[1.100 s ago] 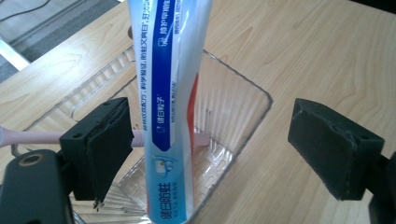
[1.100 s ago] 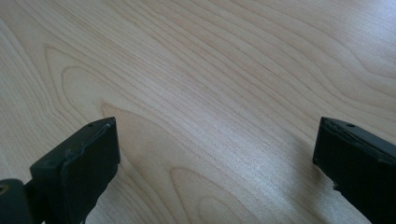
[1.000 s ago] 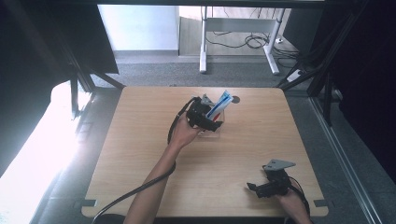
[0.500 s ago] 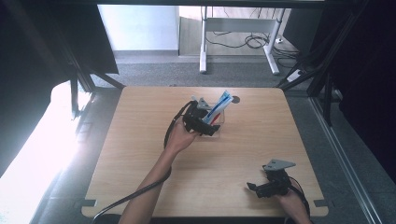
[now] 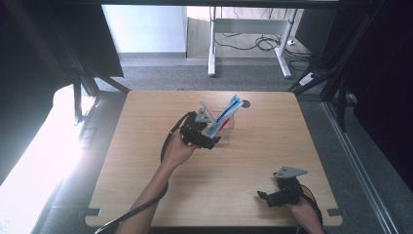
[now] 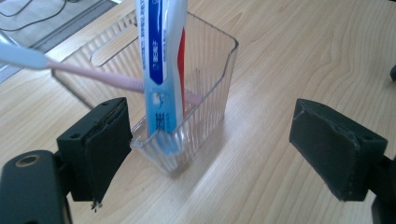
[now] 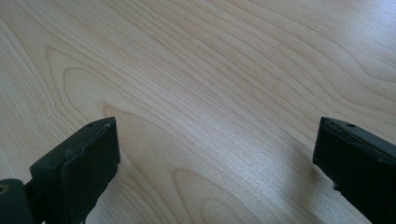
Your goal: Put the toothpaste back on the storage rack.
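A clear ribbed plastic cup [image 6: 196, 98] stands upright on the far middle of the wooden table [image 5: 146, 195], holding a blue-and-white toothpaste tube [image 6: 161, 70] and a pink-handled toothbrush [image 6: 93, 77] that lean out of its top. The left gripper [image 6: 210, 144] sits just near of the cup, jaws spread wide, one pad close beside the cup's corner. The right gripper [image 7: 215, 163] rests well apart at the near right, jaws released over bare wood.
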The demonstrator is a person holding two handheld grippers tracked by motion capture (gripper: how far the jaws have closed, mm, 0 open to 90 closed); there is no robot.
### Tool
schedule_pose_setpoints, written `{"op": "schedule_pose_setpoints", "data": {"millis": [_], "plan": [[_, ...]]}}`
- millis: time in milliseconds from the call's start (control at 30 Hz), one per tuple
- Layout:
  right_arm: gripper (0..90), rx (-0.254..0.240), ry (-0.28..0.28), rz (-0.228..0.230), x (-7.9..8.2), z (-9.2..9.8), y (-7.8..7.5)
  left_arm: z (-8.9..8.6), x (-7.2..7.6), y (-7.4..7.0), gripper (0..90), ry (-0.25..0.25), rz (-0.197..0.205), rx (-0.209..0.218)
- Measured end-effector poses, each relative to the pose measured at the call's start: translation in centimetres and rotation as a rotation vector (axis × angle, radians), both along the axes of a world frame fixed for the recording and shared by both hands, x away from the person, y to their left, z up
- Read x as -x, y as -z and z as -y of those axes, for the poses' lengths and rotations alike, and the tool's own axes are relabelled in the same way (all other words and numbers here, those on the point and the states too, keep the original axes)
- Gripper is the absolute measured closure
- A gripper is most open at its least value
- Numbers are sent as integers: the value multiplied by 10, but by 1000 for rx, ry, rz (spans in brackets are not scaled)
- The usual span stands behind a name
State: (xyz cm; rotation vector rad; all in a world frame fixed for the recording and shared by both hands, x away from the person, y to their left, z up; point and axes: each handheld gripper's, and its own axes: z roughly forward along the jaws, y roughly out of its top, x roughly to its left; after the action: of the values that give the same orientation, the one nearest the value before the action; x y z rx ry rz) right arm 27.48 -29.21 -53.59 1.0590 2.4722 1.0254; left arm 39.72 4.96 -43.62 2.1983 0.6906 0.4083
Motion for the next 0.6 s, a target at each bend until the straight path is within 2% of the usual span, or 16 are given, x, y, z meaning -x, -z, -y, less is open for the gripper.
{"op": "schedule_pose_setpoints", "data": {"millis": [267, 600], "plan": [[6, 5, 0, -1, 0, -1, 1, -20, 18, 4, 133, -11, -12, 29], [6, 6, -5, -6, 0, -3, 2, -41, 44, 19, 134, -17, -25, 55]]}}
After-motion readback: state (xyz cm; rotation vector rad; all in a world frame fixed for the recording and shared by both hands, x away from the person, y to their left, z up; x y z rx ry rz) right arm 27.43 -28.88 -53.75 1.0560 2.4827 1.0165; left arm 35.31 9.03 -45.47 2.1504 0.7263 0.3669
